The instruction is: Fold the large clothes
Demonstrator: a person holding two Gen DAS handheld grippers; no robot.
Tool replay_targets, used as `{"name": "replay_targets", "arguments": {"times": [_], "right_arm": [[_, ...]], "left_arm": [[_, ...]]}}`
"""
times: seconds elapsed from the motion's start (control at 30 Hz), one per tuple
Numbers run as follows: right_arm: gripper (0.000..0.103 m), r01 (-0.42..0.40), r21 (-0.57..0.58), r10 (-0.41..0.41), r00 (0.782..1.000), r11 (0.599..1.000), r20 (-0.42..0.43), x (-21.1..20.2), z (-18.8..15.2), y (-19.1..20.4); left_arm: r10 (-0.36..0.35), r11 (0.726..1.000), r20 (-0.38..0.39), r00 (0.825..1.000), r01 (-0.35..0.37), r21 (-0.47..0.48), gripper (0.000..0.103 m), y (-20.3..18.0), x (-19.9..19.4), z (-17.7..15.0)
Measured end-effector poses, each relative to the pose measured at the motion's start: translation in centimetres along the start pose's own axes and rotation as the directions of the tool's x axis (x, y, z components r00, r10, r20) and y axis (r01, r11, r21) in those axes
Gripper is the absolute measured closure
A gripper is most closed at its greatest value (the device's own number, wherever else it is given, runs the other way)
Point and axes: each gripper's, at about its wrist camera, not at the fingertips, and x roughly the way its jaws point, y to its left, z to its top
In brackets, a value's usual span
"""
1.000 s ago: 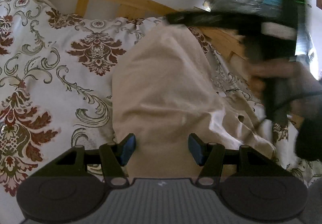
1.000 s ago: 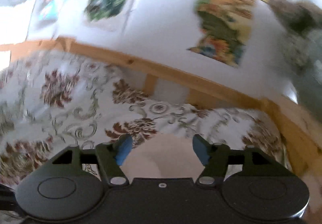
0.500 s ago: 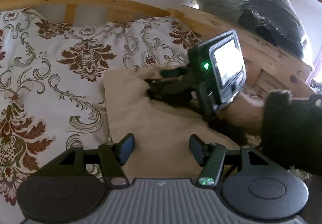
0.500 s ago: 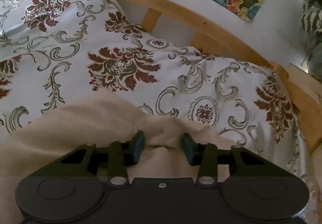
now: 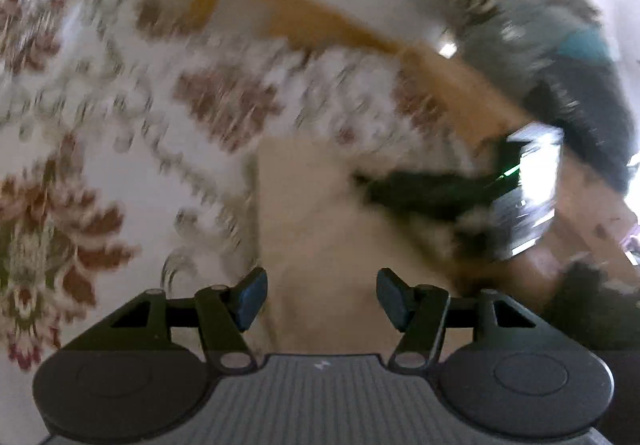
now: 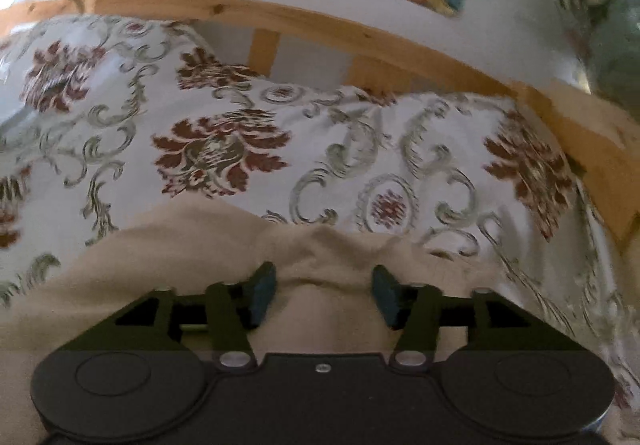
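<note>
Looking along your left tool (image 5: 318,295) first: the view is badly smeared by motion, so fine detail cannot be read. Your left tool is spread wide with nothing between its pads. The beige garment (image 5: 320,213) lies on the patterned bedspread (image 5: 120,149) directly ahead of that tool, its long axis running away from you toward the wooden bed rail (image 5: 304,21). Its left edge runs fairly straight away from your left pad toward the rail. Your right tool (image 5: 432,193) shows as a dark blur over the garment's rail-side right portion; whether it touches the cloth cannot be told from this view.

Turning to the right wrist view: your right tool (image 6: 324,295) is also spread, pinching nothing. The garment (image 6: 200,257) fills the lower frame beneath and in front of the pads, and a raised hump of cloth sits between the two fingers. The garment's far edge lies just beyond the pads, on the side toward the bed rail (image 6: 320,29), with bare bedspread (image 6: 224,153) between that edge and the rail.

Judgement: your right tool is the nearer to the rail-side edge. That edge lies ahead of it and crosswise to its fingers, so any regrasp there would fall to the right hand.
</note>
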Motion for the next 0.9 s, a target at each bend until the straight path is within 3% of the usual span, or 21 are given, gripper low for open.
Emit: {"name": "replay_targets", "arguments": {"times": [0.03,0.07,0.13,0.23,0.3,0.43,0.5,0.57,0.7,0.8,0.9], "right_arm": [[0.033,-0.011,0.007,0.011,1.000,1.000,-0.011,-0.8,0.5,-0.6],[0.017,-0.011,0.010,0.011,1.000,1.000,-0.021,-1.9,1.0,-1.4],[0.003,0.053,0.050,-0.050,0.998,0.997,-0.049,-4.3,1.9,-3.2],[0.003,0.128,0.235,-0.115,0.991,0.964,-0.066,-9.2,1.6,-7.0],[0.003,0.146,0.381,-0.126,0.989,0.913,-0.077,-12.4,0.1,-9.3],[0.017,0.193,0.572,-0.082,0.973,0.797,-0.215,-15.2,-4.4,-11.6],[0.027,0.166,0.608,-0.001,0.965,0.776,-0.263,-14.8,-5.9,-11.6],[0.043,0.177,0.582,0.003,0.955,0.794,-0.295,-13.9,-6.0,-11.1],[0.059,0.176,0.540,0.024,0.939,0.823,-0.342,-12.0,-6.4,-10.1],[0.061,0.206,0.495,0.011,0.916,0.844,-0.401,-11.1,-6.9,-9.9],[0.061,0.208,0.493,0.007,0.917,0.845,-0.398,-11.2,-6.8,-9.9]], "left_arm": [[-0.012,1.000,-0.019,1.000,0.012,-0.018,0.039,0.4,0.4,-0.1],[-0.032,0.999,-0.029,0.999,0.031,-0.037,0.039,0.7,0.6,-0.1],[-0.058,0.998,-0.032,0.998,0.056,-0.043,0.039,0.7,0.5,-0.1],[-0.048,0.999,-0.026,0.999,0.049,0.020,0.039,-0.1,0.5,-0.3],[-0.039,0.998,-0.021,0.999,0.040,0.040,0.039,-0.5,0.5,-0.5],[-0.045,0.999,-0.030,0.999,0.045,0.011,0.039,-0.3,0.4,-0.4],[-0.042,0.999,-0.031,0.999,0.042,0.013,0.039,-0.4,0.4,-0.4],[-0.039,0.999,-0.030,0.999,0.039,0.020,0.038,-0.5,0.4,-0.4],[-0.037,0.999,-0.029,0.999,0.038,0.038,0.038,-0.6,0.3,-0.6],[-0.038,0.998,-0.030,0.999,0.039,0.039,0.037,-0.6,0.3,-0.6],[-0.040,0.998,-0.031,0.999,0.041,0.038,0.035,-0.6,0.4,-0.7]]}}
